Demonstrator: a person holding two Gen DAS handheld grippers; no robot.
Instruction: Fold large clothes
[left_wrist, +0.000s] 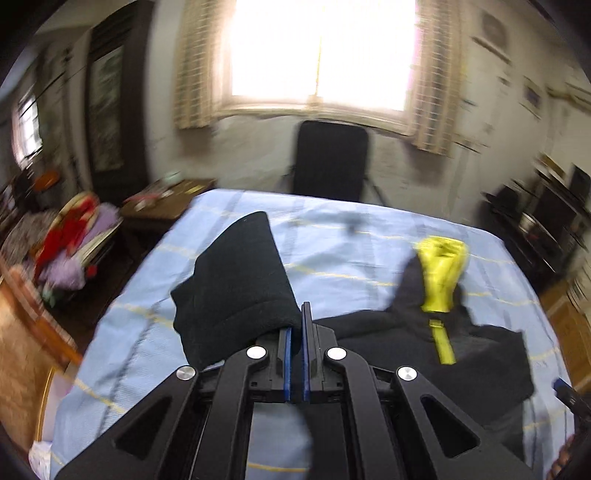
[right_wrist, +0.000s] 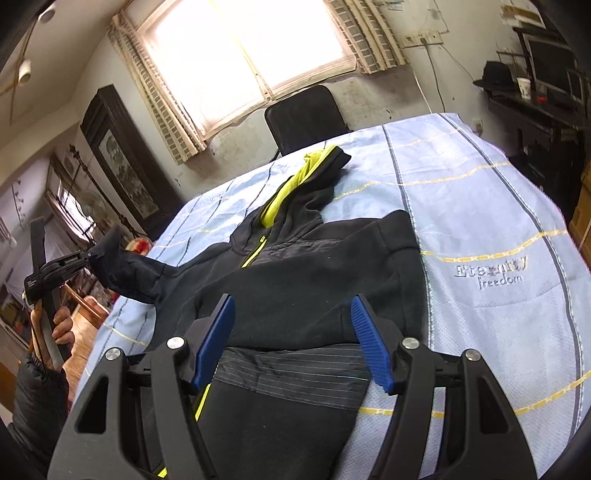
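My right gripper (right_wrist: 293, 341) sits nearest the lens, its blue pads (right_wrist: 218, 339) spread wide with nothing pinched between them — they hover just above the lower body of the jacket (right_wrist: 295, 280). The jacket is black with a yellow-green zip and hood lining; it lies front-up on the bed (right_wrist: 480, 206), which is covered by a pale blue sheet with yellow and grey lines. The hood (right_wrist: 314, 166) points toward the far end of the bed, near the black chair (right_wrist: 303, 114) under the window (right_wrist: 243, 48). My left gripper (left_wrist: 296, 325) has its pads pressed together on the edge of the jacket's sleeve (left_wrist: 236, 280); the cuff end stands up beside the jaws, lifted clear of the sheet. In the right wrist view the same sleeve (right_wrist: 125, 266) rises off the left edge of the bed to that gripper, which a hand (right_wrist: 61, 325) in a dark padded cuff grips by the handle. The left wrist view is blurred at its edges — a pile of red and purple cloth (left_wrist: 70, 243) shows to the left of the bed.
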